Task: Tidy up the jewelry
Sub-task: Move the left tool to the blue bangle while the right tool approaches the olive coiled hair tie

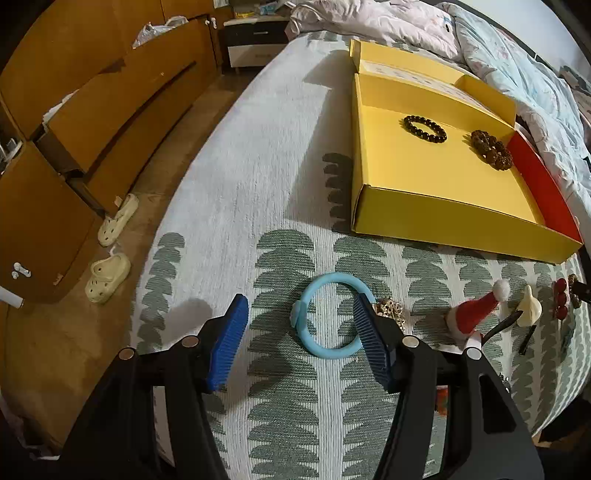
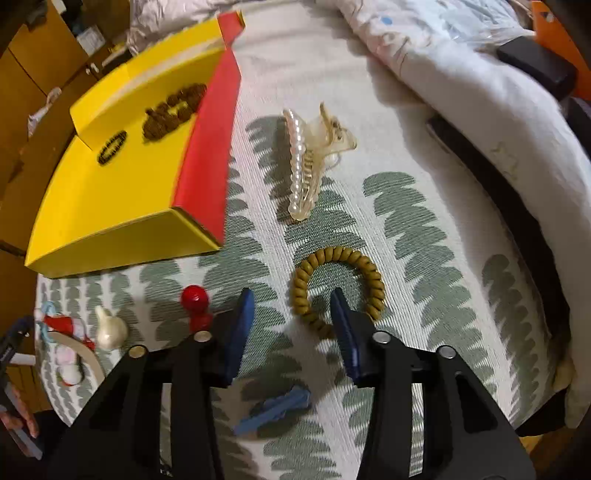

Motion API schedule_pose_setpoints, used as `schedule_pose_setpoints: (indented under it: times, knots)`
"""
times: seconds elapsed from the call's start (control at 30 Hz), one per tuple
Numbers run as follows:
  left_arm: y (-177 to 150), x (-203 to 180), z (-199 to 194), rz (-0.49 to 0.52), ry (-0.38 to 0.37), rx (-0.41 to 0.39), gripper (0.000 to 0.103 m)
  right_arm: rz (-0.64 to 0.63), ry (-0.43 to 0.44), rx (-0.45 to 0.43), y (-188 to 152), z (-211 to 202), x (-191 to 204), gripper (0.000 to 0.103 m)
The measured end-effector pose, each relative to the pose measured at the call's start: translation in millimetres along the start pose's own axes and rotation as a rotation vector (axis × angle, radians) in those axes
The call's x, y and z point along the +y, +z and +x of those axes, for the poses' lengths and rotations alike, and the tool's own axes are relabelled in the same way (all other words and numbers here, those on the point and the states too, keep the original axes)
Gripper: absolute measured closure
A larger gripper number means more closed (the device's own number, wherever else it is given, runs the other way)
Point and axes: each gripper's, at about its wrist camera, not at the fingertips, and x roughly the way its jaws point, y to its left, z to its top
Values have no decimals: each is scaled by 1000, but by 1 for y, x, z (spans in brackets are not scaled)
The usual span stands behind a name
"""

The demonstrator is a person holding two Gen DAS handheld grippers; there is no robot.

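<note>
A light blue ring bracelet [image 1: 330,315] lies flat on the bedspread [image 1: 258,166] at the lower centre of the left wrist view; the left gripper [image 1: 301,334] hangs over it with its blue pads spread, the right-hand pad overlapping the ring's right edge and the other pad well clear to the left, nothing pinched; just right of the ring sits a small gold chain piece [image 1: 389,310], then a little red Santa hat clip [image 1: 476,306] and a cream clip [image 1: 529,308]. In the right wrist view an olive spiral hair tie [image 2: 338,288] lies at centre; the right gripper [image 2: 291,325] straddles its near-left arc, jaws apart and not pressing it; above it lies a pearl claw clip [image 2: 308,162], and a blue clip [image 2: 273,410] lies below between the arms. At upper right of the left view stands a yellow box [image 1: 439,206] with a red side, holding a dark bead bracelet [image 1: 424,128] and a brown bead bracelet [image 1: 491,149]. The bedspread is white with green leaf-like rows; a crumpled quilt [image 1: 388,18] lies along the top; wooden cabinets [image 1: 92,92] and pale slippers [image 1: 110,251] fill the left.
</note>
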Motion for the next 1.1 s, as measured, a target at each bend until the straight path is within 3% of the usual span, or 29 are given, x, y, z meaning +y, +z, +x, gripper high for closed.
schedule_pose_setpoints:
  times: [0.67, 0.83, 1.1]
  knots:
    - [7, 3, 27, -14, -12, 105, 44, -48, -77, 32, 8, 16, 9, 73]
    - [4, 10, 38, -28, -15, 153, 55, -69, -101, 28, 7, 18, 13, 73]
    - [5, 12, 42, -26, 5, 152, 67, -98, -128, 20, 6, 20, 19, 79]
